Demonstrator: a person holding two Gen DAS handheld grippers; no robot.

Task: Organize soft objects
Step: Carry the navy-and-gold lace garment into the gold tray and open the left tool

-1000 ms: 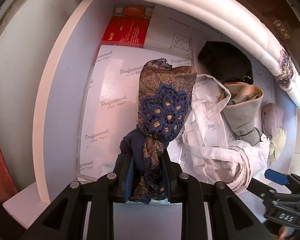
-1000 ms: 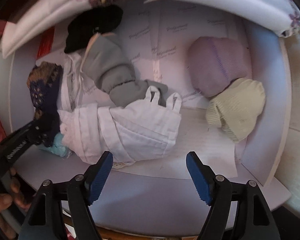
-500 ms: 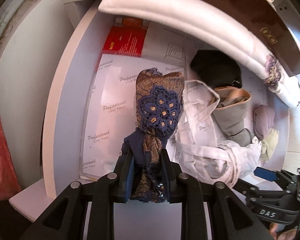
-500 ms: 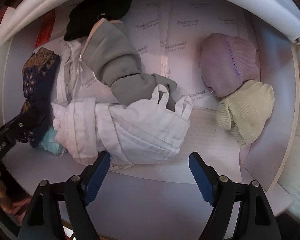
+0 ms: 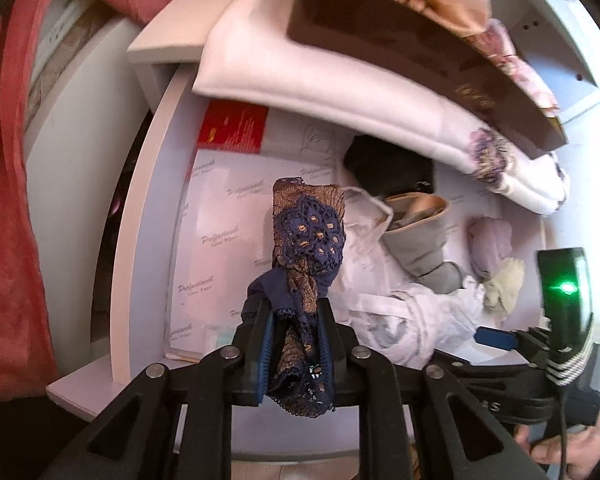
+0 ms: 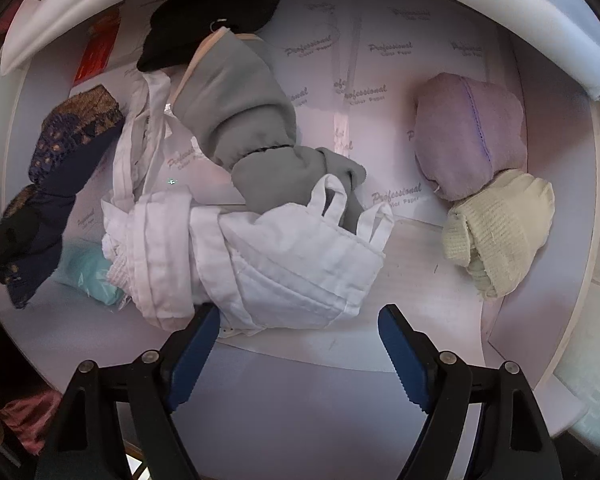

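A navy-and-gold lace garment (image 5: 308, 236) hangs in my left gripper (image 5: 296, 312), whose jaws are closing tight with the pads pressed on its bunched lower end. It is lifted at the left side of a white drawer (image 6: 300, 400). In the right wrist view the same lace garment (image 6: 72, 136) shows at far left. My right gripper (image 6: 298, 316) stands open just in front of a crumpled white garment (image 6: 292, 256), nothing between its fingers. Behind lie a grey garment (image 6: 240, 112), a black one (image 6: 212, 16), a lilac roll (image 6: 468, 136) and a cream roll (image 6: 500, 232).
Printed white paper (image 5: 220, 236) lines the drawer floor. A teal packet (image 6: 88, 272) lies by the white garment, a red packet (image 5: 232, 128) at the back left. A white padded cloth (image 5: 340, 88) and a brown box (image 5: 420, 64) overhang the back. Red fabric (image 5: 4, 200) hangs at left.
My left gripper has risen, lifting the lace garment off the drawer floor, and the drawer looks farther away. The right gripper has barely shifted and stays open.
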